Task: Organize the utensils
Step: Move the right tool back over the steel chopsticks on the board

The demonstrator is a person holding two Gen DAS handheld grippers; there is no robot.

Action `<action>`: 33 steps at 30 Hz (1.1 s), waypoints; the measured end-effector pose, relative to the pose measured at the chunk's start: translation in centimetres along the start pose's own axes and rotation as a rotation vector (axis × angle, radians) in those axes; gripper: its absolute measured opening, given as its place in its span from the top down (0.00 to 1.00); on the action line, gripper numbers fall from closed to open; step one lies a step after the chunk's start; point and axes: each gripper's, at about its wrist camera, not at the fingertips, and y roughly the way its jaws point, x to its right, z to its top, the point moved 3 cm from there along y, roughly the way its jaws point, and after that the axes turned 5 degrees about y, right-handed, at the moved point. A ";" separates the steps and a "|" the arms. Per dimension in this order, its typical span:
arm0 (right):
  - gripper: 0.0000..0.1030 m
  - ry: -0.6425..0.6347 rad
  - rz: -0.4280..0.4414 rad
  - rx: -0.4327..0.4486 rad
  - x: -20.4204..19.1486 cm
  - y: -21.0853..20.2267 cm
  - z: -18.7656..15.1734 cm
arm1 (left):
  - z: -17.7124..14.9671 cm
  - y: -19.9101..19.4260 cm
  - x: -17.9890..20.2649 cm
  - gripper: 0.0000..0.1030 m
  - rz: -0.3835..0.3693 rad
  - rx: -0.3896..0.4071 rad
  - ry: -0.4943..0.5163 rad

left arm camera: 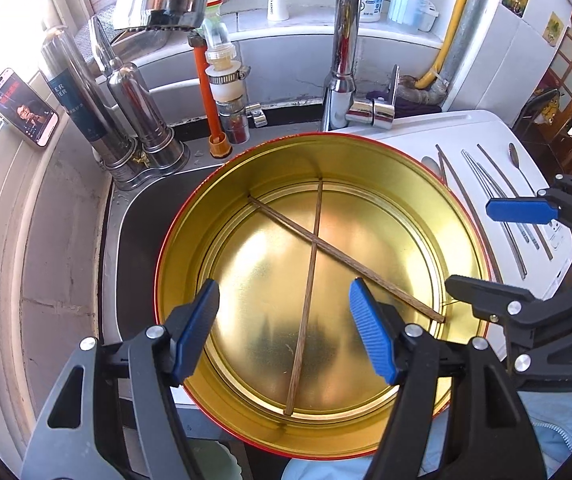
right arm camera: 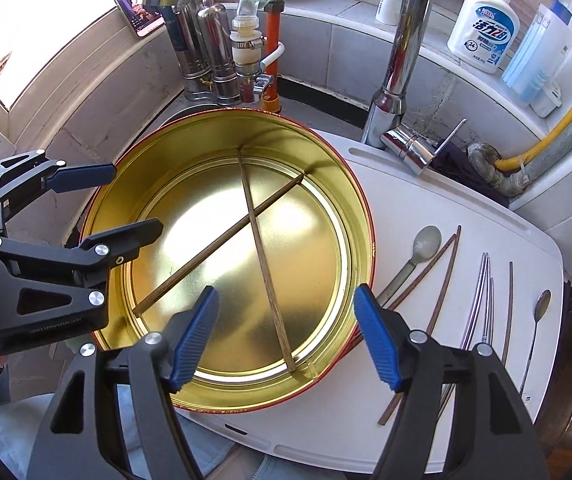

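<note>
Two wooden chopsticks [right arm camera: 264, 248] lay crossed in the gold tin [right arm camera: 349, 184]; the rest waited on the white board [right arm camera: 445, 200] just beside it: pale spoon [right arm camera: 425, 242], brown chopsticks [right arm camera: 441, 276], metal chopsticks [right arm camera: 483, 292], one lone brown stick [right arm camera: 509, 304], small metal spoon [right arm camera: 541, 304]. Hovered over the tin with both grippers, left [left arm camera: 284, 330] and right [right arm camera: 286, 334], fingers spread wide, nothing held.

Judged as the return for the next piece, most likely with the right gripper, nearest the board. Best to swing clear of the rim before dropping toward the board. Better to take the brown pair first, since one end sat tucked against the tin wall. Worth straddling a stick across its width near mid-length, so no tipping on the lift. Thin sticks on a smooth board: apt to roll or skid if nudged by one finger before the other. Wise to lower low into the tin before letting go, alongside the two already there.
</note>
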 end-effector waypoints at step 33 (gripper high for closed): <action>0.11 0.195 -0.006 0.026 25.9 -2.4 -11.4 | 5.6 3.4 23.9 0.25 -0.146 -0.017 0.065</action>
